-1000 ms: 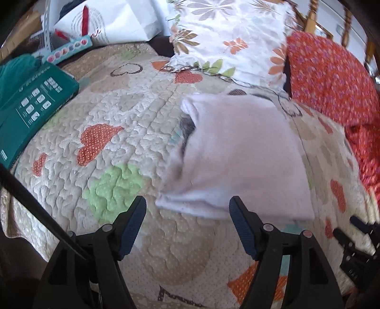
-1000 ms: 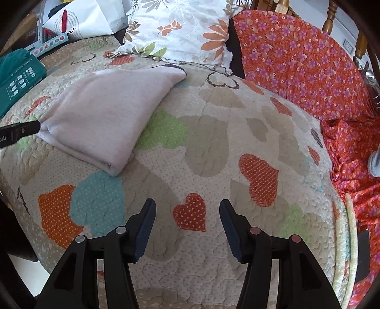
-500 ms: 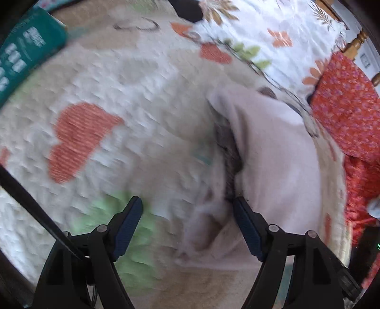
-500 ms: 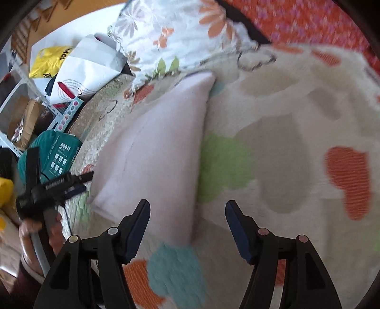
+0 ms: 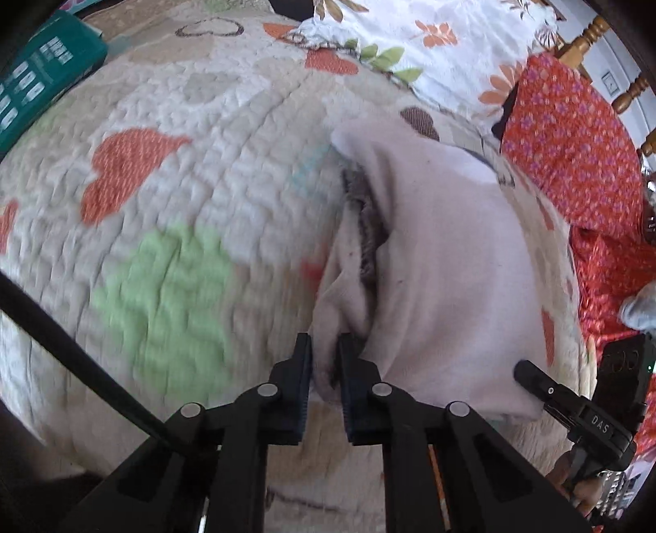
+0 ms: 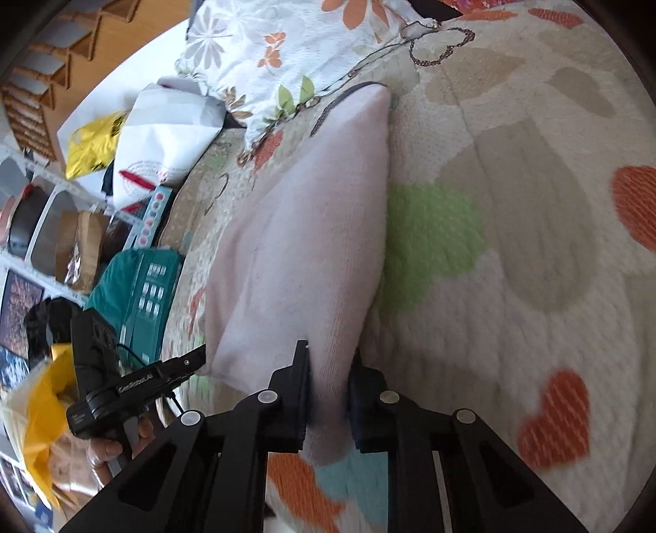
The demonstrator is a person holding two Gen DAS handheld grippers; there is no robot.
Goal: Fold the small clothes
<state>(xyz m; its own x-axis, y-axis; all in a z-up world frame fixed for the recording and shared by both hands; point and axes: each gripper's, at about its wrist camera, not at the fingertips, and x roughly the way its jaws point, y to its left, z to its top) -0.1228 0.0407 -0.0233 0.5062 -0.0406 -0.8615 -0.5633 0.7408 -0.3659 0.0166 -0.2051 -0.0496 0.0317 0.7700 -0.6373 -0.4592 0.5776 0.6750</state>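
Observation:
A folded pale pink garment (image 5: pixel 447 262) lies on a quilted bedspread with hearts (image 5: pixel 164 197). Its left side gapes and shows a grey inner layer. My left gripper (image 5: pixel 324 361) is shut on the garment's near left corner. In the right wrist view the same garment (image 6: pixel 311 246) stretches away from me, and my right gripper (image 6: pixel 328 377) is shut on its near right corner. The left gripper (image 6: pixel 192 361) shows at the garment's other near corner there, and the right gripper (image 5: pixel 529 369) shows at the right edge of the left wrist view.
A floral pillow (image 5: pixel 410 37) and a red flowered cloth (image 5: pixel 574 135) lie at the head and right of the bed. A teal box (image 5: pixel 37 82) sits at the left edge. Shelves, bags and a yellow bag (image 6: pixel 90 143) stand beyond the bed's left side.
Both grippers were open and short of the garment. They moved in to its near corners and closed on the cloth. The left corner is now bunched between the fingers.

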